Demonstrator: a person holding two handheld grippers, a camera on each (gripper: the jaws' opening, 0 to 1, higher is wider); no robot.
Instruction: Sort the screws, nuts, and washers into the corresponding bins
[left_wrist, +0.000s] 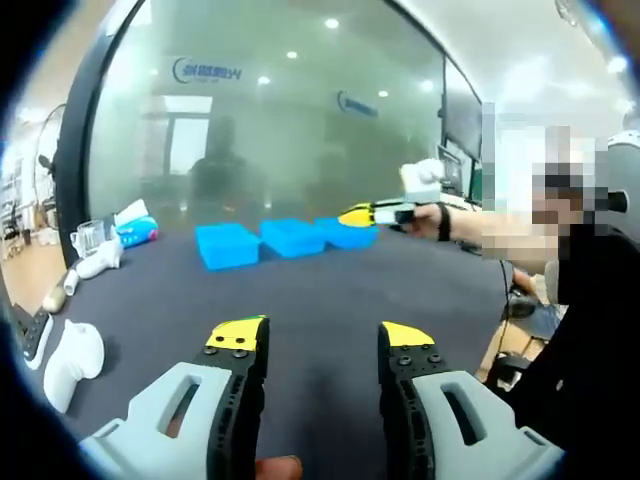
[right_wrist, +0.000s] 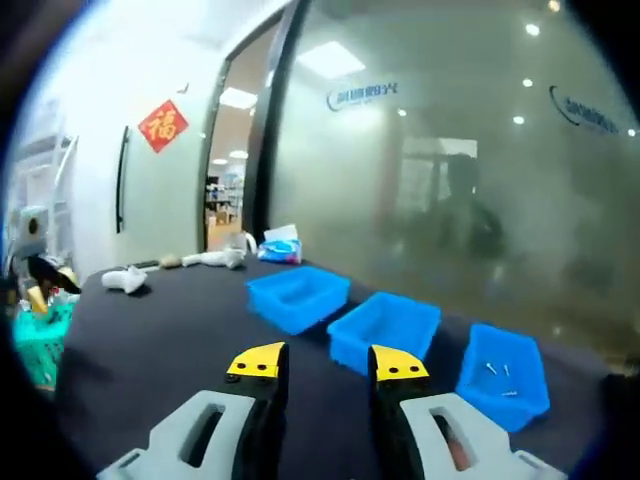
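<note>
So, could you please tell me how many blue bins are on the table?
3, in a row on the dark table. In the right gripper view: the far bin, the middle bin, and the nearest bin, which holds a few small screws.

A dark table (left_wrist: 320, 290) carries three blue bins (left_wrist: 288, 238) in a row near its far edge, with white objects (left_wrist: 70, 360) scattered along one side.

Office: frosted glass wall (right_wrist: 480, 170) with logo, ceiling downlights.
</note>
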